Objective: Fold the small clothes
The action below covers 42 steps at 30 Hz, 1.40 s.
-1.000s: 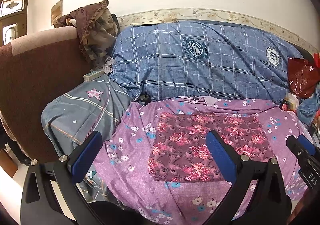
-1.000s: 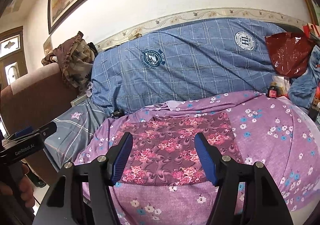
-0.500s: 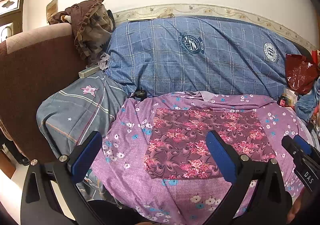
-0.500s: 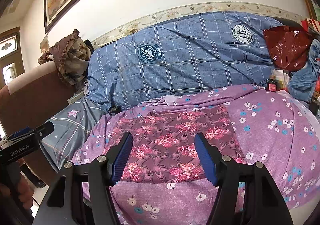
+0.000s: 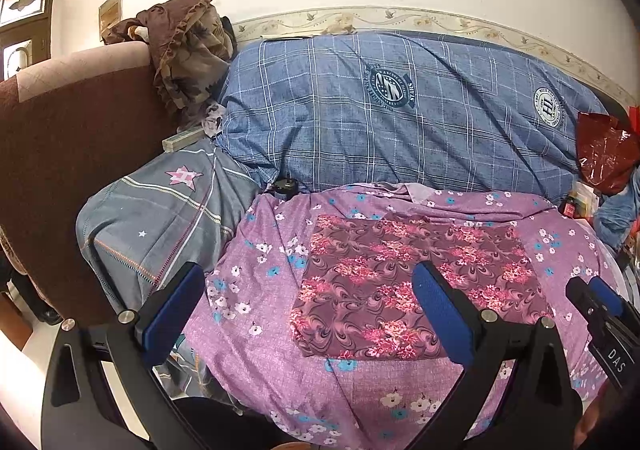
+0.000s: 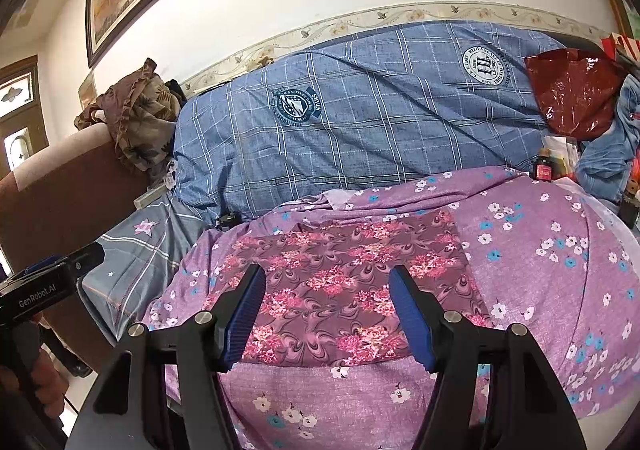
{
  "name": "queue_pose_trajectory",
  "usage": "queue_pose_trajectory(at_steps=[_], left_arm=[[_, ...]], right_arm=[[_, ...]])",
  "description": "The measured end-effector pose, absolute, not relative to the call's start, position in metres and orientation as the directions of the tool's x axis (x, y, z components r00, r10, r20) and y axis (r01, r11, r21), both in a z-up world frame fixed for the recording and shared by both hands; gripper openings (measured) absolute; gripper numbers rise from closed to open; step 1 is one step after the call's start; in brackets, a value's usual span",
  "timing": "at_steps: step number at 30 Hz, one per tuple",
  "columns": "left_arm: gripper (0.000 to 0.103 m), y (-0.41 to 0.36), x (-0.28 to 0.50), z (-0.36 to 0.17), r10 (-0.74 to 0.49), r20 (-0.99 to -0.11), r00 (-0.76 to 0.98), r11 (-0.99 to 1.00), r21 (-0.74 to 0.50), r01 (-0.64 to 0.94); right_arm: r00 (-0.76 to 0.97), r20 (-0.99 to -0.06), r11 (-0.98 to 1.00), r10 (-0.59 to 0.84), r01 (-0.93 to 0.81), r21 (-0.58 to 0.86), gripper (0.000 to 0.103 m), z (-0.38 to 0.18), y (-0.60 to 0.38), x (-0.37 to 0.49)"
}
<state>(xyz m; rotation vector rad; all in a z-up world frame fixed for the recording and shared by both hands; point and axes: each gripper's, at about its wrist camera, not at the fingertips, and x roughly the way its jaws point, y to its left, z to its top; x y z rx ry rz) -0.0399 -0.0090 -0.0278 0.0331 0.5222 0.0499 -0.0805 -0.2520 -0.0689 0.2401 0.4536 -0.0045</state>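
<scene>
- The left gripper (image 5: 308, 310) hangs over the near edge of the bed, its blue fingers (image 5: 438, 312) spread wide with nothing between them; only the purple floral bedsheet (image 5: 256, 314) shows through the gap.
- The right gripper (image 6: 326, 314) also hovers at the near edge, its fingers (image 6: 410, 316) at a middling gap, empty, framing the near hem of the cloth.
- The task's thing, a maroon cloth with pink flowers (image 5: 404, 282), lies flat on the bedsheet, roughly in the middle of the bed and just ahead of both sets of fingers.
- Its long axis runs side to side, parallel to the near edge of the bed.
- Seen from the right wrist, the maroon cloth (image 6: 344, 282) sits centred between the fingers, so I judge the right hand better lined up; for the left gripper the cloth lies ahead and off to the right, with only its right finger over it.
- Neither gripper touches the fabric.
- Beyond the cloth, a blue plaid quilt (image 5: 400, 114) is heaped along the far edge against the wall.
- Against a second ago, the cloth sits a little lower and fuller in the left view; finger gaps are unchanged.
</scene>
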Motion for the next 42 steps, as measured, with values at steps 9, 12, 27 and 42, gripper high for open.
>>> queue_pose_trajectory(at_steps=[9, 12, 27, 42], left_arm=[[0.103, -0.012, -0.042, -0.028, 0.047, -0.499, 0.866, 0.998, 0.049, -0.026], [0.103, -0.013, -0.042, -0.029, 0.044, -0.500, 0.865, 0.999, 0.044, -0.025], [0.103, -0.013, -0.038, -0.036, 0.031, -0.516, 0.856, 0.999, 0.047, -0.008], [0.103, -0.013, -0.032, -0.043, 0.014, -0.536, 0.844, 0.999, 0.039, 0.009]], right_arm=[[0.898, -0.438, 0.971, 0.048, 0.061, 0.230, 0.066, -0.071, -0.253, -0.081], [0.897, -0.440, 0.971, 0.045, 0.065, 0.231, 0.066, -0.072, -0.253, -0.081], [0.892, -0.450, 0.971, 0.043, 0.069, 0.230, 0.066, -0.078, -0.250, -0.079], [0.880, -0.473, 0.973, 0.052, 0.063, 0.223, 0.066, -0.086, -0.245, -0.074]])
